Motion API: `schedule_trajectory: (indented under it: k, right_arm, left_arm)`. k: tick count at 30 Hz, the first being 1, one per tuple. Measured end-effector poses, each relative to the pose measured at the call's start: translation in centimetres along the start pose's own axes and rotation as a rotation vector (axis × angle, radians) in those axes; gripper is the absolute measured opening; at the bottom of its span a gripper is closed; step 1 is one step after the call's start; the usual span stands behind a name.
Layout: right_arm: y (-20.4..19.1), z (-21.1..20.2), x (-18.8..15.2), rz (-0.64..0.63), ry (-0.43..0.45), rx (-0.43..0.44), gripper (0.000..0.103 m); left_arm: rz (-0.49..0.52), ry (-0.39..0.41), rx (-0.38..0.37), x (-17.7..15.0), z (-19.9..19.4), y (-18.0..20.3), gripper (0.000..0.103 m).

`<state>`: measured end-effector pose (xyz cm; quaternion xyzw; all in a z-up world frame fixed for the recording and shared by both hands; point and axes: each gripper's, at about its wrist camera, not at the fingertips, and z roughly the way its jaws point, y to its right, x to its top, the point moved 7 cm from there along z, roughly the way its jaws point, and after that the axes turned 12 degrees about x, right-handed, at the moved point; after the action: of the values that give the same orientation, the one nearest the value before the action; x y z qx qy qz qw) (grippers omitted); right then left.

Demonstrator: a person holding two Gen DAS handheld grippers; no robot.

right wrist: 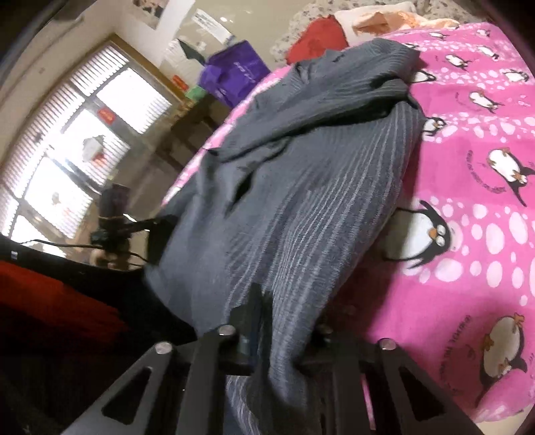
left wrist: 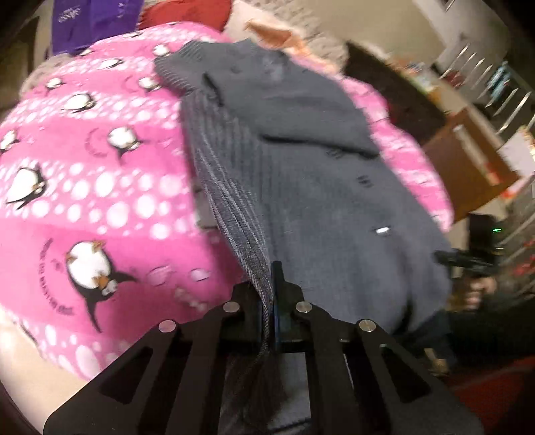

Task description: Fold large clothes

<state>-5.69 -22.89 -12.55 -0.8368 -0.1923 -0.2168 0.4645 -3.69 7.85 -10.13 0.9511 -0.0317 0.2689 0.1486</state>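
Observation:
A large dark grey ribbed knit sweater point(left wrist: 301, 140) lies stretched over a pink penguin-print blanket point(left wrist: 87, 187). My left gripper point(left wrist: 271, 284) is shut on a hem edge of the sweater, the fabric pinched between its jaws. In the right wrist view the same sweater point(right wrist: 301, 187) drapes over my right gripper point(right wrist: 267, 311), whose jaws are shut on another part of the edge; the right finger is hidden under cloth. The right gripper also shows in the left wrist view point(left wrist: 468, 261) at the far right.
The pink blanket point(right wrist: 474, 207) covers a bed. A purple bag point(right wrist: 234, 73), a red cushion point(right wrist: 317, 40) and a peach cloth point(right wrist: 384, 16) sit at the far end. A bright window point(right wrist: 77, 140) and wooden furniture point(left wrist: 468, 167) stand beyond the bed.

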Motion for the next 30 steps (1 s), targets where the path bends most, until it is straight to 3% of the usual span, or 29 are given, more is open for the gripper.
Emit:
schedule_trajectory:
  k: [2, 7, 12, 19, 23, 26, 30]
  right_arm:
    - [0.0, -0.2, 0.5, 0.000, 0.022, 0.027, 0.007]
    - [0.1, -2.2, 5.5, -0.007, 0.203, 0.106, 0.006]
    - [1.7, -3.5, 12.8, -0.045, 0.354, 0.023, 0.006]
    - [4.2, -2.2, 20.0, -0.002, 0.461, -0.035, 0.006]
    - [6.4, -1.8, 24.7, 0.036, 0.523, -0.090, 0.006]
    - [7.9, -2.1, 29.0, 0.064, 0.573, -0.117, 0.006]
    - [9.3, -1.8, 33.8, 0.079, 0.594, -0.153, 0.006]
  left_arm:
    - [-0.022, 0.017, -0.057, 0.8, -0.5, 0.0, 0.003]
    - [-0.156, 0.094, -0.158, 5.6, -1.2, -1.6, 0.002]
    - [-0.194, 0.165, -0.106, 11.4, -0.4, -2.3, 0.002]
    - [-0.313, 0.220, -0.083, 17.3, 0.9, -3.4, 0.002]
    - [-0.412, 0.268, -0.032, 24.0, 1.5, -6.1, 0.002]
    - [-0.483, 0.279, -0.037, 28.3, 2.3, -7.8, 0.002]
    - [-0.474, 0.290, -0.006, 33.2, 3.7, -8.2, 0.002]
